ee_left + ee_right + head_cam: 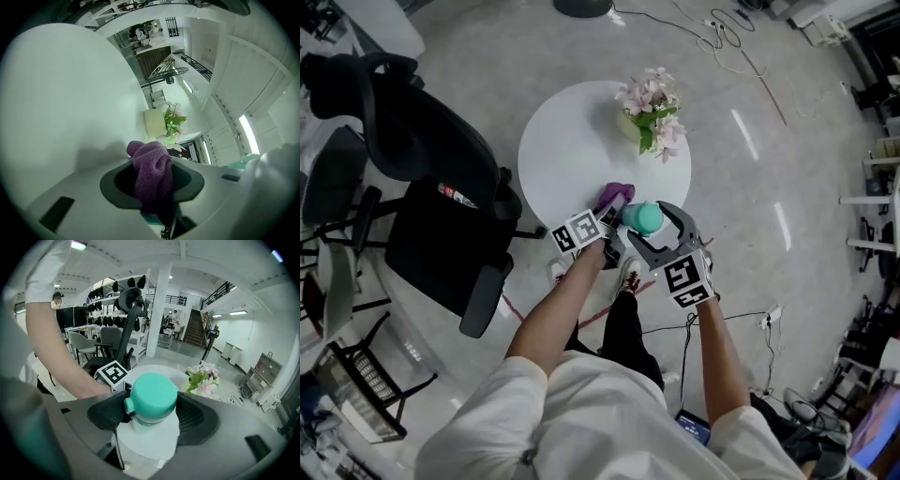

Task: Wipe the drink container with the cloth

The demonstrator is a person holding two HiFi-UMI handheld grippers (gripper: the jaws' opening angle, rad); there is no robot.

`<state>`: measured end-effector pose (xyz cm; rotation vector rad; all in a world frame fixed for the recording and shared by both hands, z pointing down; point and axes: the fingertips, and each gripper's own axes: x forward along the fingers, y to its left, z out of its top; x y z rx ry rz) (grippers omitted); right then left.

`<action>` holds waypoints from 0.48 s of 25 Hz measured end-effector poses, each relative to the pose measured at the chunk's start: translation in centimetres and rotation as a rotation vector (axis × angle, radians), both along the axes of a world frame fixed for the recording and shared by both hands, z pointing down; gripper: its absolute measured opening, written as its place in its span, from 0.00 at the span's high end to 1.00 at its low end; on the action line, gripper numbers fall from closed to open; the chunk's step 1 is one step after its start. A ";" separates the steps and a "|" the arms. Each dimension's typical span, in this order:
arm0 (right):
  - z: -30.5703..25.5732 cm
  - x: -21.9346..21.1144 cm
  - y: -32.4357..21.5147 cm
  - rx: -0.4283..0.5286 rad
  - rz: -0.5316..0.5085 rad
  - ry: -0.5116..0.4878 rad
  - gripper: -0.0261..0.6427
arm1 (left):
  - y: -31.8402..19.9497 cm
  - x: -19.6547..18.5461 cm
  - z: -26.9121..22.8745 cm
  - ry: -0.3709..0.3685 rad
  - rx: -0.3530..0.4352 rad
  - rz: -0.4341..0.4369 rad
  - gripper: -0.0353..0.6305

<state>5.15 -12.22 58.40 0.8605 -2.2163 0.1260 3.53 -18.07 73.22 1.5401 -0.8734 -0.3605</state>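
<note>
When we look down in the head view, we see a round white table with pink flowers at its far side. A black chair stands beside the table. At the near edge of the table, 2 bare arms reach out. The left gripper has a purple cloth in its jaws. The right gripper is just beside it and hugs the drink container, which has a green top. We cannot tell if the container stands on the table or hangs just over it.

In the left gripper view, the cloth is bunched up in the gap, and the left gripper has its jaws pinched on it. The cloth sticks out past the tips (it looks fluffy). The table fills the left side, and the flowers are far off.

In the right gripper view, the drink container sits right in the middle. The right gripper has its 2 dark pads pressed on the green top, 1 on each side. The container is white below the top. Behind it we see the other gripper's marker cube, an arm and the flowers.
</note>
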 end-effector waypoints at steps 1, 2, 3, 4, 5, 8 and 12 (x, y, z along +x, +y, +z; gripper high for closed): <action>0.0 0.1 0.0 -0.005 0.001 0.001 0.46 | 0.0 0.1 0.2 -0.005 -0.002 0.012 0.74; 0.0 0.1 0.0 -0.009 -0.002 -0.003 0.46 | -0.1 0.2 0.3 -0.009 -0.001 0.023 0.74; 0.1 0.1 0.0 -0.008 -0.010 -0.009 0.46 | -0.1 0.2 0.2 -0.008 0.005 0.030 0.74; 0.0 0.0 0.0 -0.005 -0.019 -0.015 0.46 | -0.1 0.2 0.0 -0.003 0.014 0.032 0.74; -0.1 -0.1 -0.1 -0.002 -0.025 -0.016 0.46 | 0.0 0.2 -0.2 0.003 0.024 0.026 0.74; -0.2 -0.2 -0.1 -0.005 -0.037 -0.019 0.45 | 0.2 -1.0 -1.2 -0.015 0.049 -0.016 0.74; -1.9 0.0 0.0 -0.044 -0.042 -0.101 0.44 | 0.2 -4.1 -4.3 -0.152 0.111 -0.029 0.74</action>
